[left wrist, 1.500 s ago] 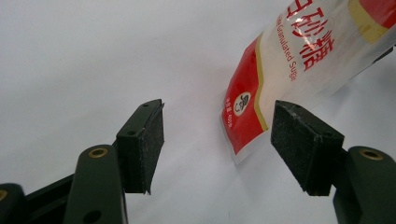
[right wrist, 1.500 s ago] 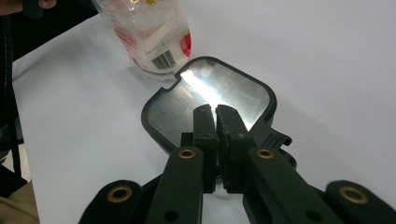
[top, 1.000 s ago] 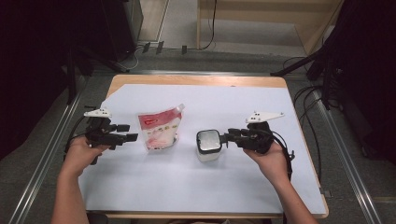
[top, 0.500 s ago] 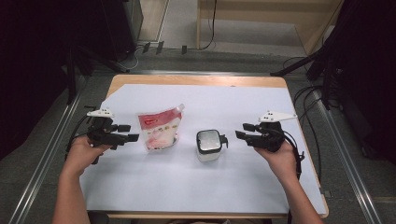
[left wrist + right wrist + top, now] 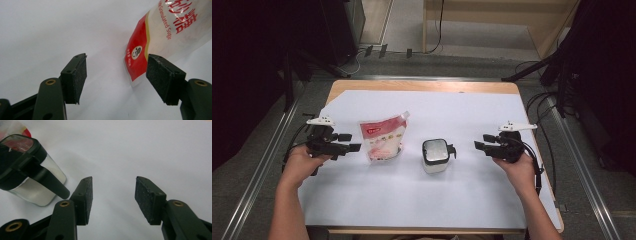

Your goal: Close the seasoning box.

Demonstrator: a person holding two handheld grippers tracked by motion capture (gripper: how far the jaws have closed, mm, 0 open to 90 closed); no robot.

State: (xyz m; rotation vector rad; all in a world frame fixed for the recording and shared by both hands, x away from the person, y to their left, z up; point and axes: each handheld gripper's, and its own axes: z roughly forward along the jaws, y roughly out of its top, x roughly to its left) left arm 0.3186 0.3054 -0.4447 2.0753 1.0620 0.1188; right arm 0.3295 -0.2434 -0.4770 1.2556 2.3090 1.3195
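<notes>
Sugar pouch point(image 5: 383, 140) lies flat a little left of the bench's point(image 5: 462, 210) middle, its red-printed bottom end toward your left hand-held gripper point(image 5: 353, 142), which sits near the left edge with its jaws pointing at it. In the left gripper view the pouch's point(image 5: 160, 37) corner falls between the two pads point(image 5: 163, 76) but clear of both, so that gripper is open and grips nothing; it looks lined up for a pinch on the sealed edge, which would be the stiffest place to take a soft bag.

Just beside the pouch, toward the centre, stands the small clear container point(image 5: 435, 155) with its black lid and side latch. Your right hand-held gripper point(image 5: 479, 143) is near the right edge, apart from it, and its jaws have just been opening with nothing between them (the right gripper view shows only the white bench cover in the gap, the container point(image 5: 27, 167) off to one side). The lid appears shut, though from above the glare on it makes that hard to confirm. Set upright between your hands, the container is placed so that either hand-held gripper can reach it.
</notes>
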